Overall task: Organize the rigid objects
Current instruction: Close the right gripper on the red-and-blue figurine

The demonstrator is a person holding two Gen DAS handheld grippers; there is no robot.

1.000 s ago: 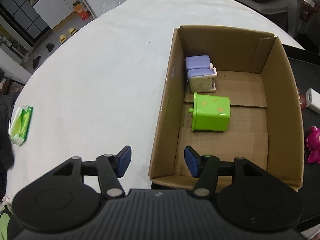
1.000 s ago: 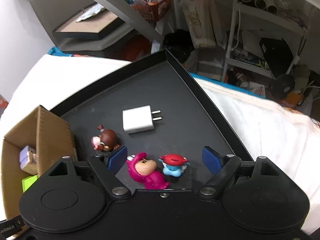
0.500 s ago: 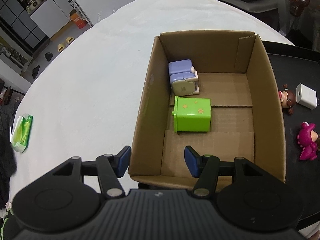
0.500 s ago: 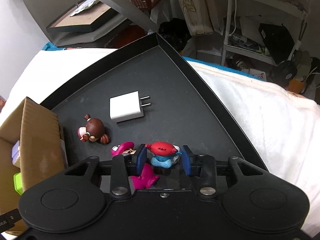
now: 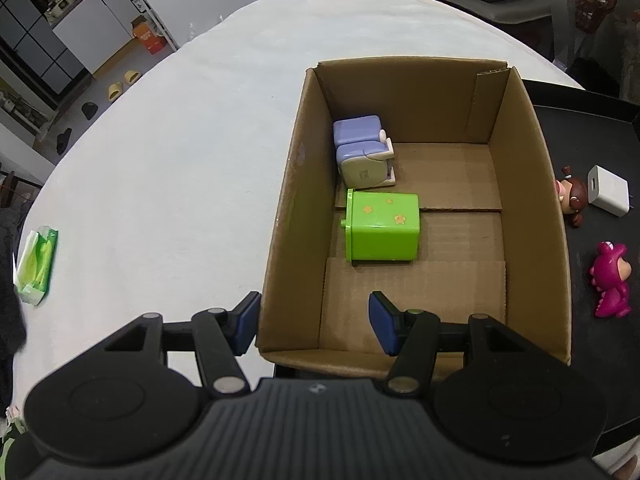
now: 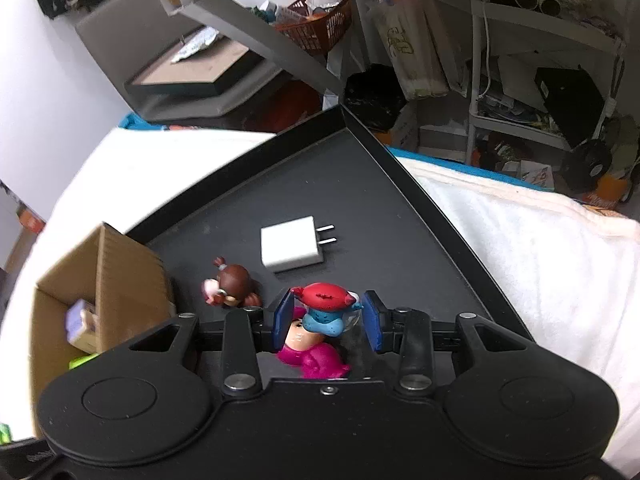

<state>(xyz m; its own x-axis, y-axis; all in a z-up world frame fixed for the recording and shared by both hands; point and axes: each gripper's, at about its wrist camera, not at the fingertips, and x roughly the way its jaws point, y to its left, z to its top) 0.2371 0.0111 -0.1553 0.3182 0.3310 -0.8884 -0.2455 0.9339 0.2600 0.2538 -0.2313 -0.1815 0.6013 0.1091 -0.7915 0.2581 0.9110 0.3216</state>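
On the black tray [image 6: 400,208], the right gripper [image 6: 326,316] is clamped on a small red-and-blue figurine [image 6: 326,306], its blue pads pressing each side, apparently so the toy can be carried to the cardboard box [image 5: 556,216] beside the tray. Whether the figurine is already lifted clear cannot be told. The left gripper [image 5: 316,322] hangs with its jaws spread and nothing between them, straddling the box's near left corner, probably to steady it. Inside the box lie two items: one green toy bin [image 5: 382,226] on its side and one purple-and-cream toy [image 5: 364,152] just behind it. Three items remain on the tray: one pink figurine [image 5: 610,280], one brown-haired figurine [image 6: 232,284] and one white charger plug [image 6: 292,244].
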